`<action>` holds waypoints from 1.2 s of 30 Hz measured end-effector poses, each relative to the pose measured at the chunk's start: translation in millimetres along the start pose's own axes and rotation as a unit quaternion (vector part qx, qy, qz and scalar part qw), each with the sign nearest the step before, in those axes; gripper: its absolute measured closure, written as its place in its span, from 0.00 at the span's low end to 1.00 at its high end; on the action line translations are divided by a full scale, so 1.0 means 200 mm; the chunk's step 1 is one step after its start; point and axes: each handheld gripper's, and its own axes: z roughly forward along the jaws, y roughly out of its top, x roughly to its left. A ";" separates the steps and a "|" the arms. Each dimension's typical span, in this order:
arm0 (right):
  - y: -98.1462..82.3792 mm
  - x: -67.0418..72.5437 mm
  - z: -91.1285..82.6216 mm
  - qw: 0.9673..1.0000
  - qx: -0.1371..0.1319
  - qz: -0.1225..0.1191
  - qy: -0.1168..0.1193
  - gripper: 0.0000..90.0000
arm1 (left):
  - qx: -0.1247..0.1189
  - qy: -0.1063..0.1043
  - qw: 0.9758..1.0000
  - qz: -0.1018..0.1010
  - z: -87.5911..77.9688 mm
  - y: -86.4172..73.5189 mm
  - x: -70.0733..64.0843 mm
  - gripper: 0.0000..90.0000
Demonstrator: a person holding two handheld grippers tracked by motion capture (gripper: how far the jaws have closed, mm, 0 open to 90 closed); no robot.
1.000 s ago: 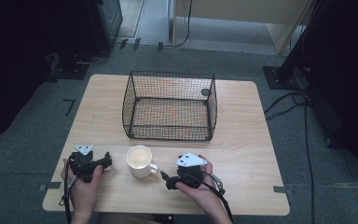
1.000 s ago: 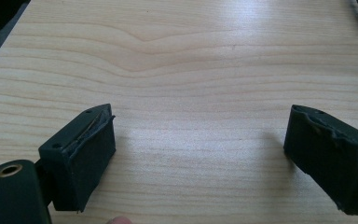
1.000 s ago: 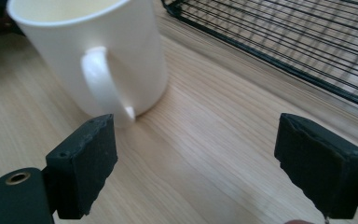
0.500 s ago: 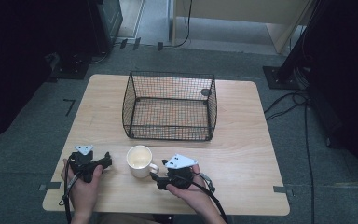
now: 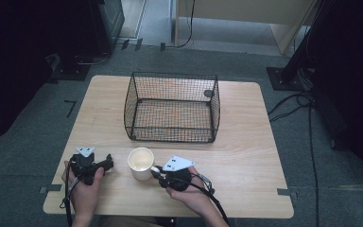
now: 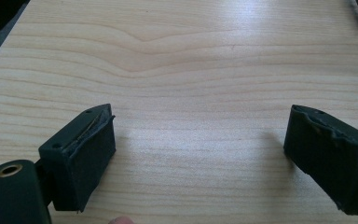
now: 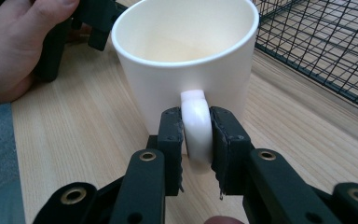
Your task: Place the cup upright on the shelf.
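1. Now that the right gripper (image 7: 196, 140) has moved in from beside the mug (image 5: 141, 162), its jaws clamp the handle (image 7: 196, 125).
2. Mug stands just before the wire basket (image 5: 171, 108); lifting looks next.
3. Left gripper (image 6: 200, 154), left of the mug, gapes empty.

Mug (image 7: 186, 60) on table (image 5: 246, 156), handle between right gripper (image 7: 196, 140) fingers (image 7: 170, 140). Basket (image 5: 172, 106) behind mug. Left gripper (image 6: 205, 154) left of mug, apart.

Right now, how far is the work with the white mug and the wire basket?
Done: the right gripper has its fingers shut on the handle of the white ceramic mug. In hand: the mug stands upright on the light wooden table. Left, probably: lifting it into the black wire basket, which holds nothing. The left gripper is open over bare wood.
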 end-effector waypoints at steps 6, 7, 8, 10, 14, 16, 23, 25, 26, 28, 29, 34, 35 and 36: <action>0.01 0.01 0.00 1.000 -0.003 -0.018 0.001 0.89 | 0.000 0.000 1.000 0.000 0.00 0.00 0.00 0.10; 0.01 0.01 0.00 1.000 -0.007 -0.016 0.003 0.89 | 0.000 0.000 1.000 0.000 0.00 0.00 0.00 0.10; 0.02 0.01 -0.01 1.000 -0.009 -0.018 -0.001 0.89 | 0.000 0.000 1.000 -0.001 0.00 0.00 0.00 0.10; 0.03 0.01 -0.02 1.000 -0.013 -0.013 0.000 0.89 | -0.001 0.000 1.000 -0.001 0.00 0.00 0.00 0.10; 0.05 0.00 -0.04 1.000 -0.018 -0.014 -0.007 0.89 | 0.000 0.000 1.000 0.000 0.00 0.00 0.00 0.10; 0.07 0.00 -0.05 1.000 -0.018 -0.020 -0.012 0.89 | 0.000 0.000 1.000 0.000 0.00 0.00 0.00 0.10; 0.13 -0.02 -0.11 0.999 -0.034 -0.018 -0.014 0.89 | 0.000 0.000 1.000 0.000 0.00 0.00 0.00 0.10; 0.15 -0.02 -0.12 0.999 -0.039 -0.017 -0.014 0.89 | 0.000 0.000 1.000 0.000 0.00 0.00 0.00 0.10; 0.16 -0.03 -0.13 0.999 -0.041 -0.018 -0.013 0.89 | 0.000 0.000 1.000 0.000 0.00 0.00 0.00 0.10; 0.18 -0.03 -0.15 0.999 -0.045 -0.018 -0.013 0.89 | 0.000 0.000 1.000 0.000 0.00 0.00 0.00 0.10; 0.19 -0.04 -0.15 0.999 -0.047 -0.020 -0.014 0.89 | 0.000 0.000 1.000 0.000 0.00 0.00 0.00 0.10; 0.24 -0.04 -0.19 0.998 -0.061 -0.024 -0.017 0.89 | 0.000 0.000 1.000 0.000 0.00 0.00 0.00 0.10; 0.25 -0.05 -0.20 0.997 -0.064 -0.024 -0.018 0.89 | -0.001 -0.001 1.000 0.000 0.00 0.00 0.00 0.10; 0.26 -0.05 -0.21 0.997 -0.068 -0.025 -0.020 0.89 | -0.001 -0.001 1.000 0.000 0.00 0.00 0.00 0.10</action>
